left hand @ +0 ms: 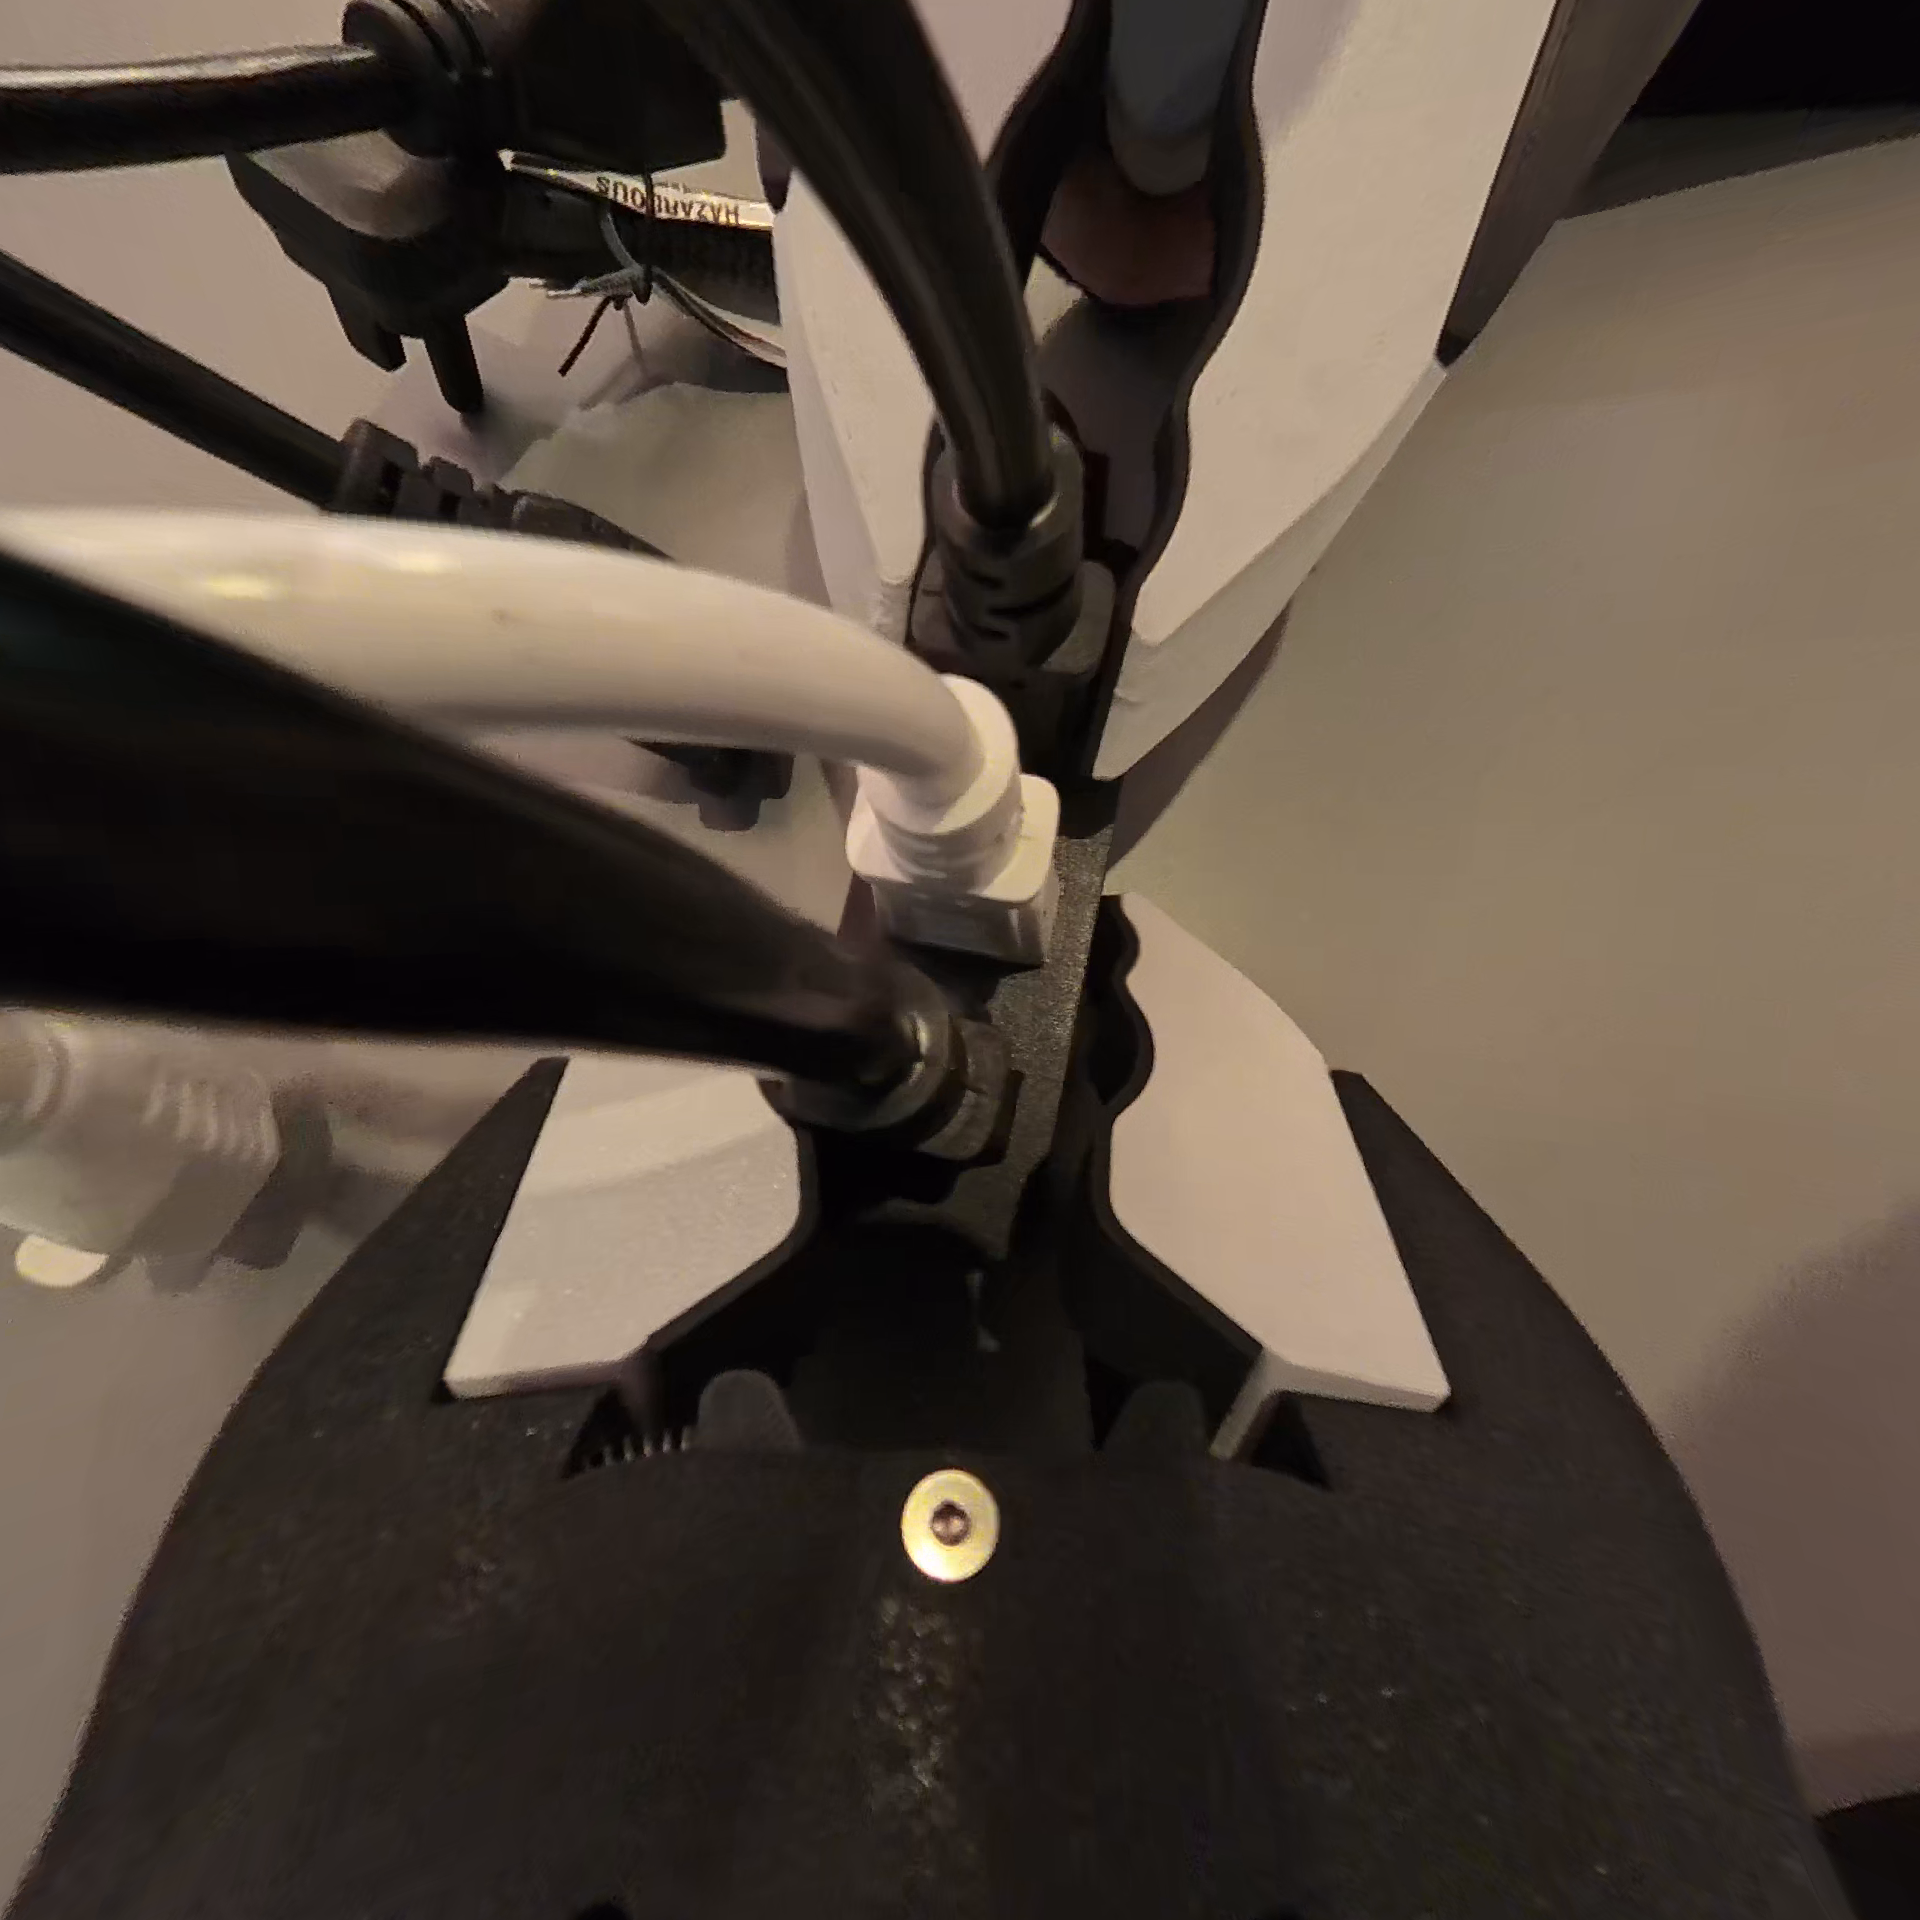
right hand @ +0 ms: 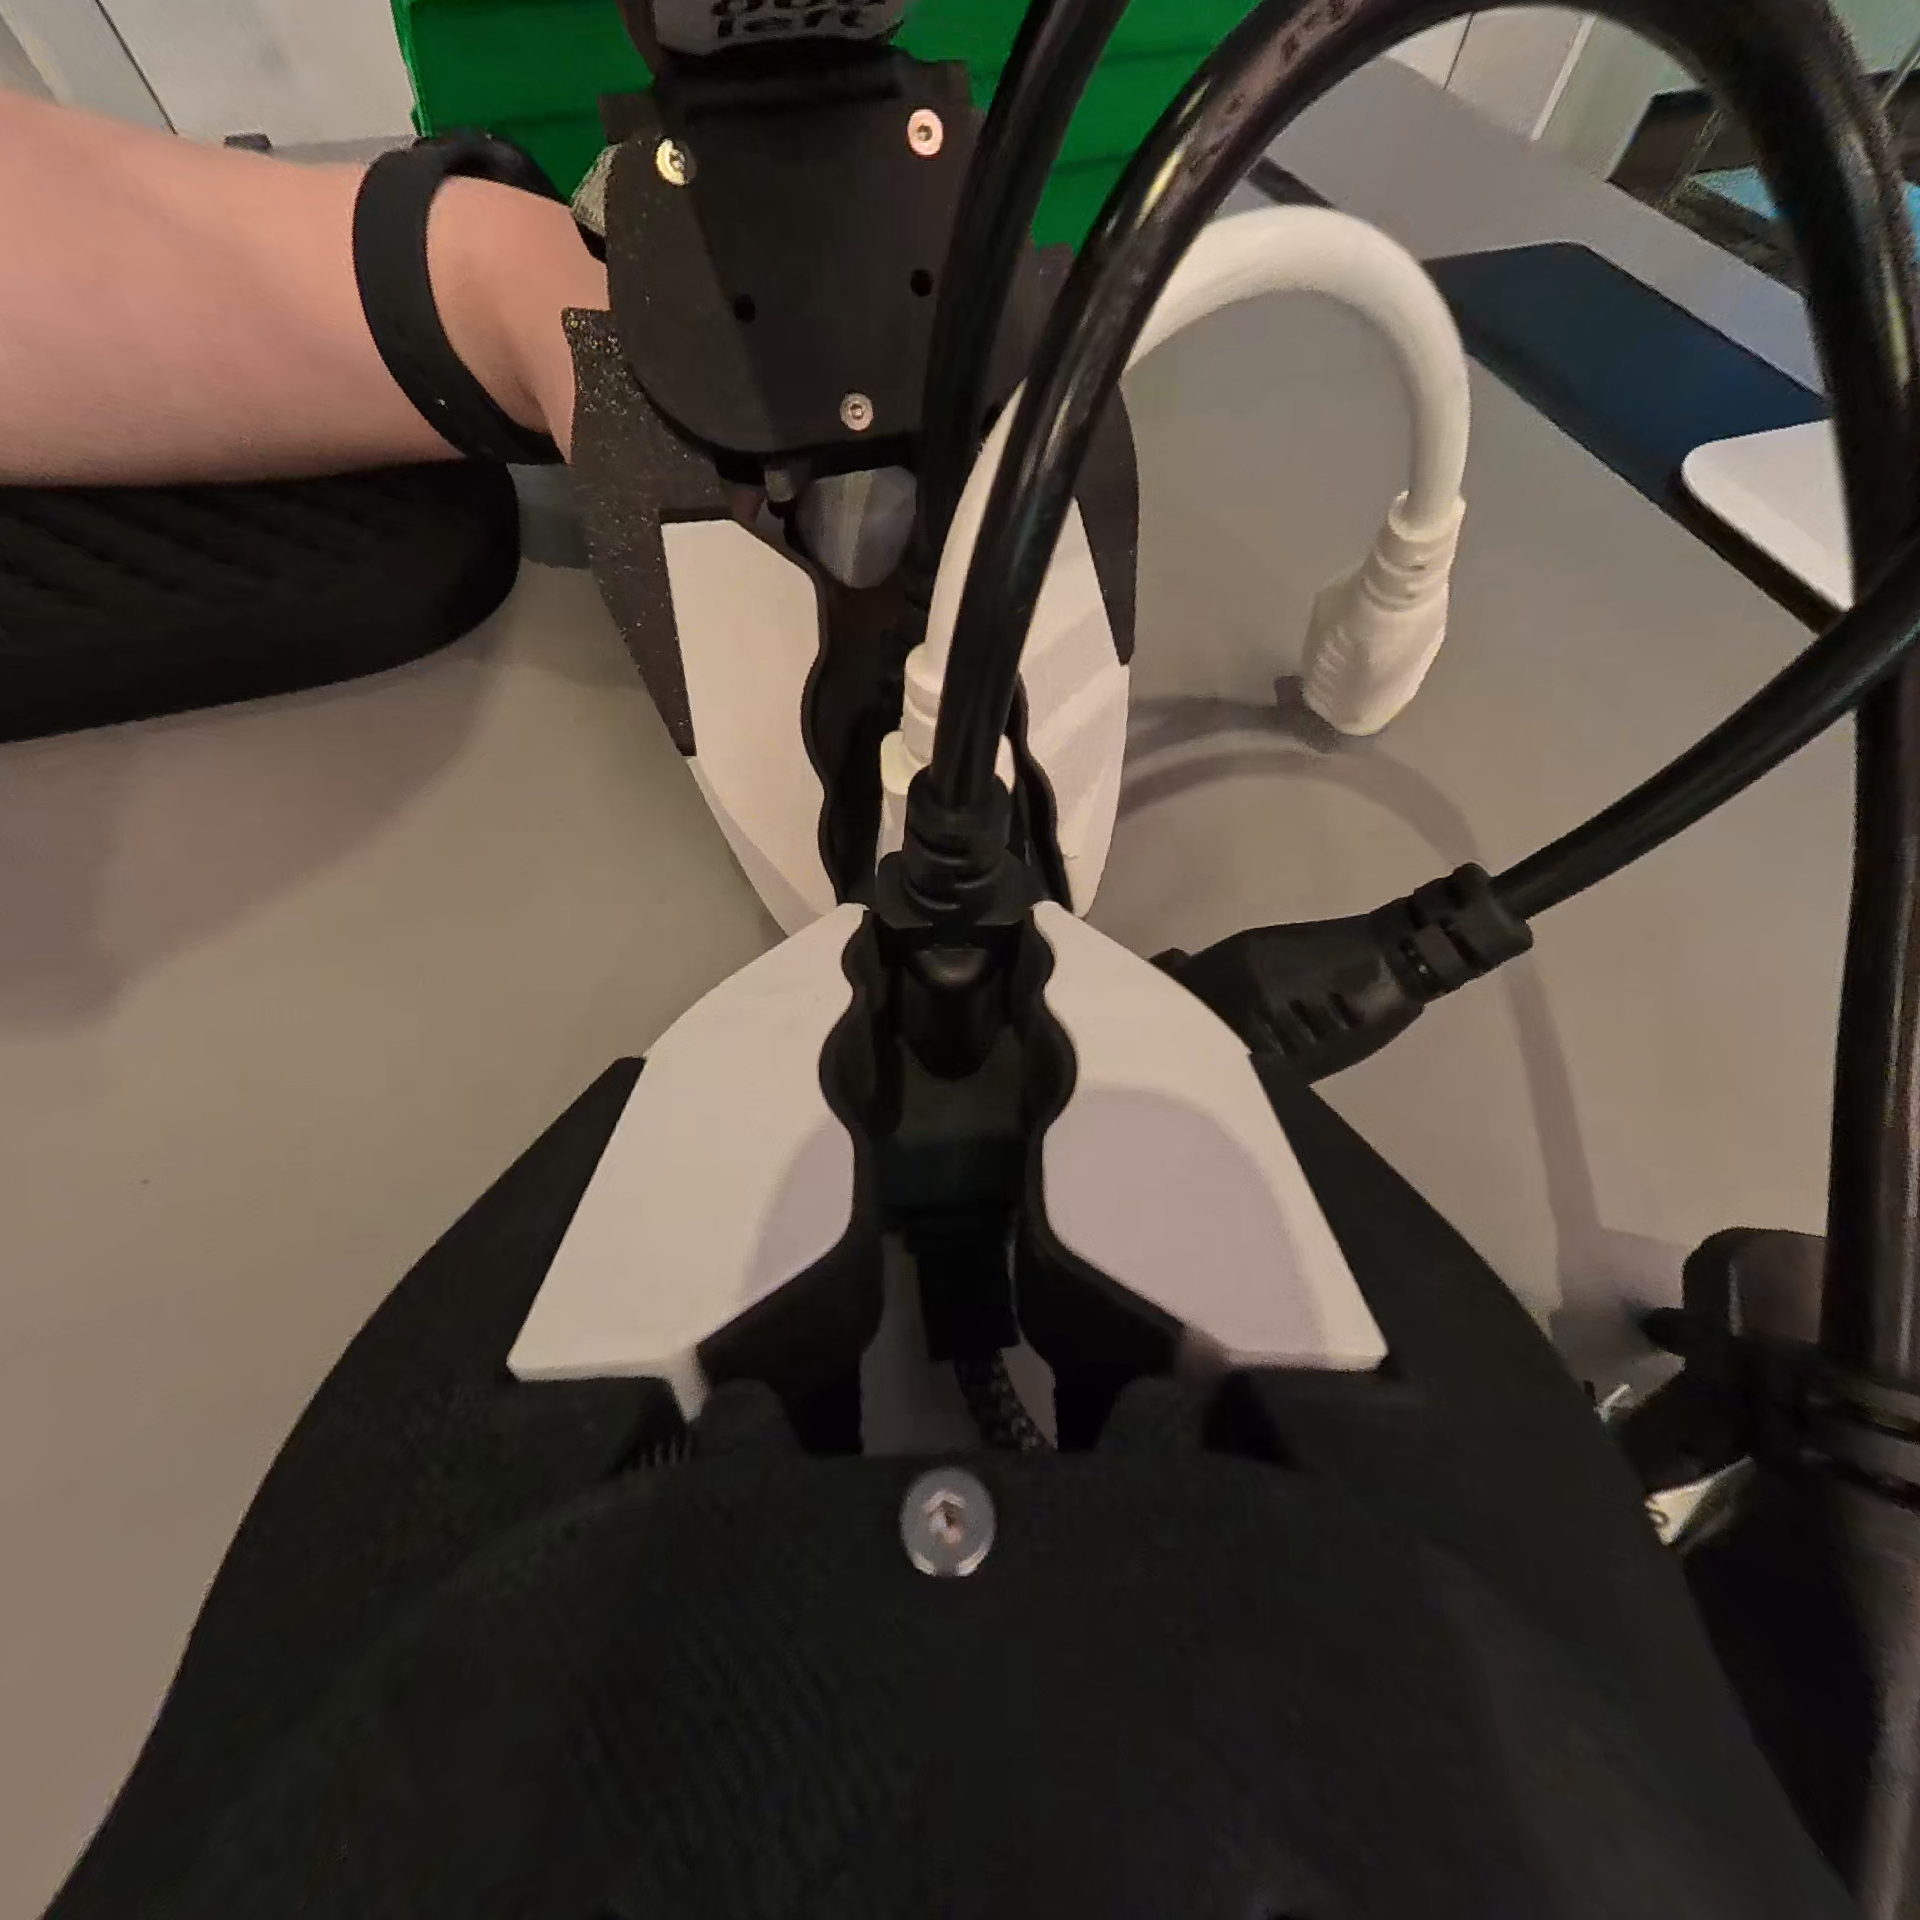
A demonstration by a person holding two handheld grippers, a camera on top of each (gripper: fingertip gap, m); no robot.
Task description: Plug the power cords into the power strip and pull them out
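1. The power strip is a narrow black bar, seen edge-on at the centre of my left wrist view, above a pale grey tabletop.
2. Three plugs stand in a row on it: a black plug at the near end, a white plug next, then another black plug toward 12 o'clock.
3. My left gripper is clamped on the strip's near end.
4. My right gripper is clenched on the far black plug, whose cord arches up toward 12 o'clock.
5. A loose white connector lies at 2 o'clock in my right wrist view, and a loose black connector at 3 o'clock.
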